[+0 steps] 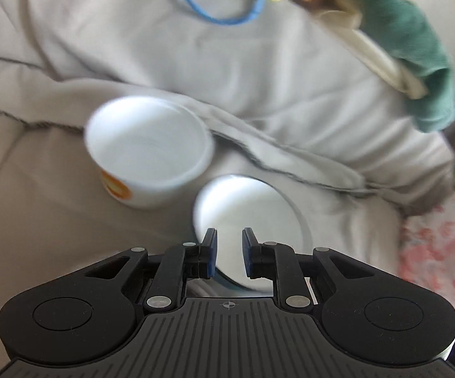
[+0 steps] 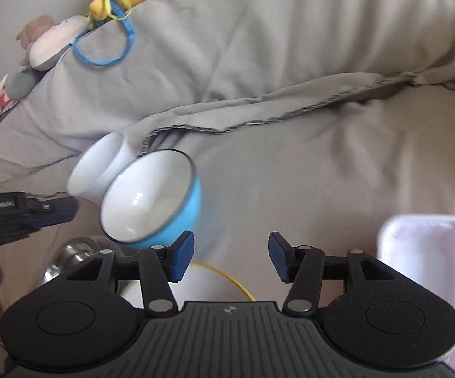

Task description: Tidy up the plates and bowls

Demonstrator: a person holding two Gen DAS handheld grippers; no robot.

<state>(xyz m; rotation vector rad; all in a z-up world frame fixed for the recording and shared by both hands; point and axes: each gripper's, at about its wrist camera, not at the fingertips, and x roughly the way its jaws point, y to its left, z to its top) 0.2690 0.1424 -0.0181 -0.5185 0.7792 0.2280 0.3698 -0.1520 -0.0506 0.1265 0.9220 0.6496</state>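
Observation:
In the left wrist view, a white paper cup with an orange mark [image 1: 147, 151] lies tilted on the beige bed cover. A blue bowl with a white inside [image 1: 249, 220] sits just beyond my left gripper [image 1: 230, 245], whose jaws stand a little apart and hold nothing. In the right wrist view, the same blue bowl [image 2: 154, 201] is tilted against the white cup [image 2: 98, 167]. My right gripper [image 2: 231, 252] is wide open and empty. A yellow-rimmed white plate [image 2: 208, 283] lies under it. The left gripper [image 2: 25, 214] shows at the left edge.
A white rectangular tray [image 2: 429, 271] lies at the right. A shiny steel bowl [image 2: 69, 258] sits at the lower left. A rumpled grey blanket [image 2: 259, 47] rises behind. Stuffed toys [image 2: 54, 41], a blue band [image 1: 221, 3] and a green cloth [image 1: 416, 47] lie at the back.

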